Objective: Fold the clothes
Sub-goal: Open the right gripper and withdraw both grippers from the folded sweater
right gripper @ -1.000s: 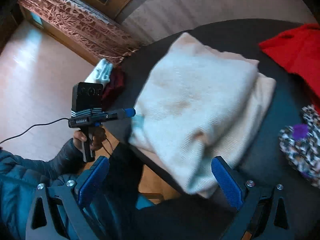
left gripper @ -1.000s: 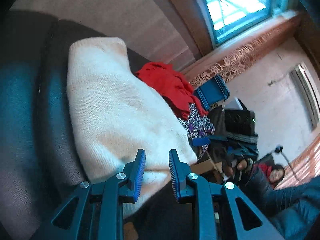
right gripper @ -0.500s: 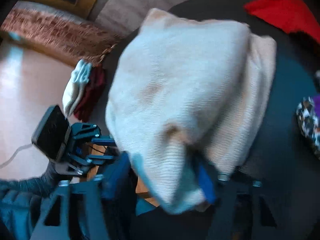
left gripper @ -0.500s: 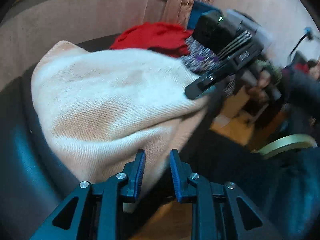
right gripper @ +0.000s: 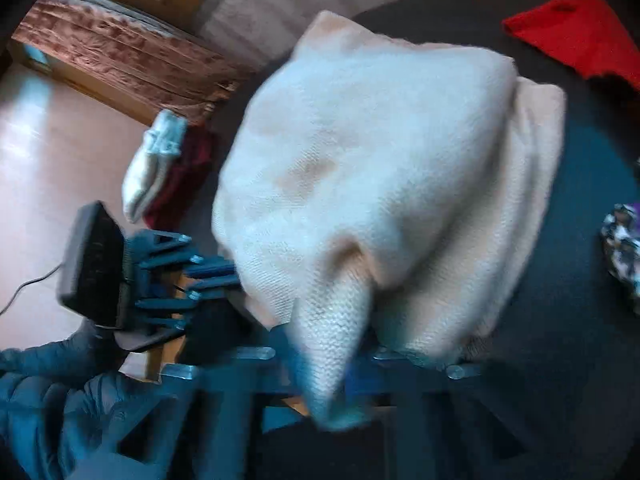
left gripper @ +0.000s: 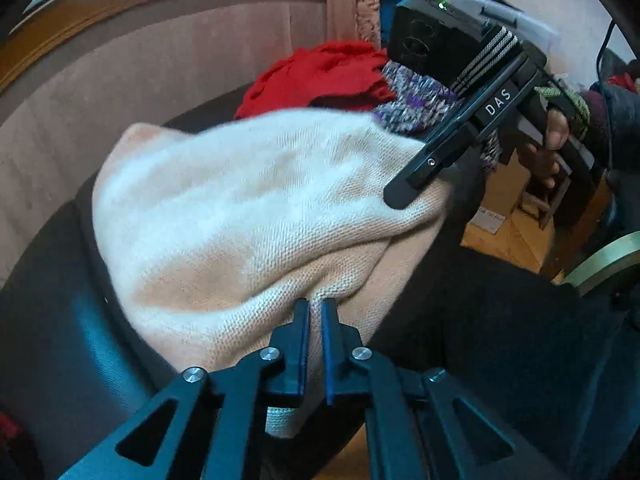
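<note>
A cream knitted sweater (left gripper: 248, 208) lies bunched on a dark leathery surface (left gripper: 60, 320). In the left wrist view my left gripper (left gripper: 315, 304) is shut on the sweater's near edge, and cloth hangs out below the pads. My right gripper (left gripper: 404, 196) bites the sweater's far right corner there. In the right wrist view, which is blurred, my right gripper (right gripper: 324, 344) has its jaws closing on a pinched fold of the sweater (right gripper: 380, 152). The left gripper (right gripper: 224, 276) grips the cloth's left edge.
A red garment (left gripper: 320, 76) and a speckled purple-patterned one (left gripper: 412, 96) lie behind the sweater. A whitish piece on dark red cloth (right gripper: 156, 168) sits at the surface's left rim. A blue padded sleeve (right gripper: 60, 400) and wooden floor (left gripper: 508, 240) are near.
Both grippers came in and closed on the sweater's near edge, the right from wide open. The left wrist rolled and swung towards the right gripper. The sweater's edge is now bunched and lifted.
</note>
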A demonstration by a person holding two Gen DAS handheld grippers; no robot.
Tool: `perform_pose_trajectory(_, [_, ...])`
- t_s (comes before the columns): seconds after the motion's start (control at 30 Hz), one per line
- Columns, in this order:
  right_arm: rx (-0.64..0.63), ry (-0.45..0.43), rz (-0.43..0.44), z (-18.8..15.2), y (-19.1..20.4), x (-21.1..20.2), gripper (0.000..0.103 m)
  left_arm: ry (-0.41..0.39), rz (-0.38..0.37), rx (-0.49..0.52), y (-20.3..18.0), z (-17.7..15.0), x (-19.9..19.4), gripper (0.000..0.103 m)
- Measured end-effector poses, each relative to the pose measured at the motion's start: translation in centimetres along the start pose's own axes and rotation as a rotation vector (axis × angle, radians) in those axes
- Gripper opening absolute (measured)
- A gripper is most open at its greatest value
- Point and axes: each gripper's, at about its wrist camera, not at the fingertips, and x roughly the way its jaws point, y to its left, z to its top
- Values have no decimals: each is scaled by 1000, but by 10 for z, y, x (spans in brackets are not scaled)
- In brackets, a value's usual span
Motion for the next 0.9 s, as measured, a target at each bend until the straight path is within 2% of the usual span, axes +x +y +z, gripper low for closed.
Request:
perform_pose_trajectory(0.07, [-17, -39, 5, -4, 12, -16, 16, -26, -21, 17, 1, -2, -22, 4])
perform_pose_trajectory(0.13, [-23, -126, 54, -15, 23, -41, 8, -44, -41, 25, 3, -7, -42, 4])
perform_pose_trajectory(0.2, [-8, -162, 73, -28, 18, -49, 8, -22, -73, 46, -1, -16, -45, 1])
perform_pose_trajectory(0.23, [4, -131, 4, -38, 9, -40, 8, 3, -92, 60, -5, -20, -42, 1])
perform_pose_trajectory(0.27, [24, -100, -24, -44, 1, -29, 8, 20, -110, 59, -6, -24, -36, 1])
perform_pose_trajectory(0.37, [101, -55, -46, -62, -25, -5, 3, 62, -143, 60, -15, -32, -18, 1])
perform_pose_trajectory(0.43, [112, -86, -26, -62, -23, -16, 11, 72, -151, 60, -20, -35, -12, 1])
perform_pose_trajectory(0.47, [99, -91, -29, -62, -20, -25, 12, 78, -154, 61, -22, -36, -9, 1])
perform_pose_trajectory(0.53, [49, -115, -57, -58, -8, -46, 17, 9, -175, 1, -18, -32, -24, 1])
perform_pose_trajectory(0.57, [37, -139, -63, -54, -4, -56, 26, -27, -174, -38, -12, -31, -29, 1])
perform_pose_trajectory(0.6, [31, -171, -61, -49, -2, -66, 47, -64, -172, -77, -6, -30, -35, 3])
perform_pose_trajectory(0.63, [23, -215, -65, -42, 0, -72, 60, -100, -170, -116, 0, -28, -41, 4])
perform_pose_trajectory(0.67, [15, -257, -68, -35, 2, -77, 76, -123, -141, -137, 5, -27, -43, 6])
perform_pose_trajectory(0.7, [12, -286, -66, -26, 0, -78, 80, -124, -127, -150, 8, -27, -40, 7])
perform_pose_trajectory(0.8, [53, -332, -72, 6, -12, -63, 80, -127, -87, -188, 17, -26, -33, 13])
perform_pose_trajectory(0.9, [173, -308, -94, 27, -37, -33, 80, -107, -42, -173, 14, -25, -19, 13])
